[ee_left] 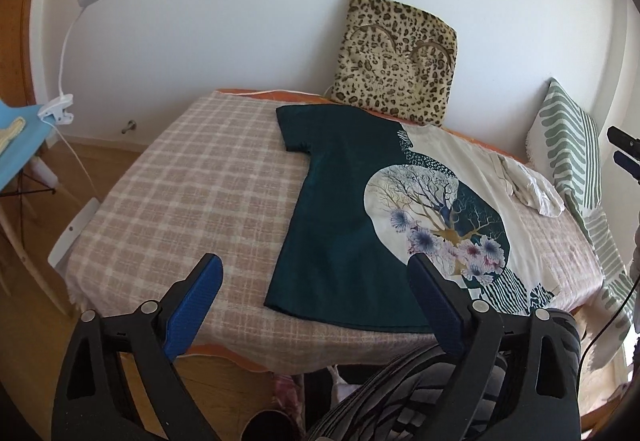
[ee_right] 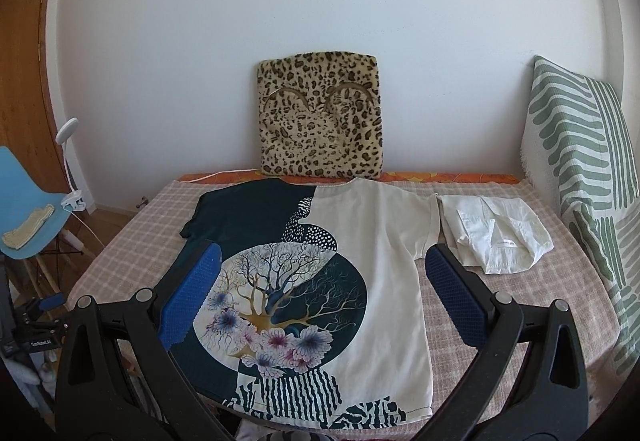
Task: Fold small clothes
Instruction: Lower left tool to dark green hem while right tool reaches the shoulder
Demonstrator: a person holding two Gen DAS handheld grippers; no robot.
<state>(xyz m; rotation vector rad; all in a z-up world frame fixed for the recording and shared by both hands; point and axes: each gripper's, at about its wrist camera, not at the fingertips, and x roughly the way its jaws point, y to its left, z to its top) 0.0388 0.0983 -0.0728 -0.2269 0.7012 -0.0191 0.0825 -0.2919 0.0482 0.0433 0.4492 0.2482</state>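
Note:
A T-shirt (ee_left: 340, 209) (ee_right: 304, 281), half dark green and half cream with a tree-and-flower print, lies spread flat on the checked bed cover (ee_left: 192, 193) (ee_right: 520, 321). My left gripper (ee_left: 316, 269) hovers open above the shirt's lower left hem corner, nothing between its blue pads. My right gripper (ee_right: 322, 259) is open too, held over the shirt's printed middle and not touching it. A folded white garment (ee_left: 528, 185) (ee_right: 500, 237) rests to the right of the shirt's cream sleeve. The tip of the right gripper (ee_left: 624, 153) shows at the right edge of the left wrist view.
A leopard-print cushion (ee_left: 396, 57) (ee_right: 320, 117) leans on the wall behind the shirt. A green striped pillow (ee_left: 572, 145) (ee_right: 584, 169) stands at the right. Left of the bed are a blue chair (ee_right: 28, 209) with a clip lamp (ee_left: 68, 81) and wooden floor.

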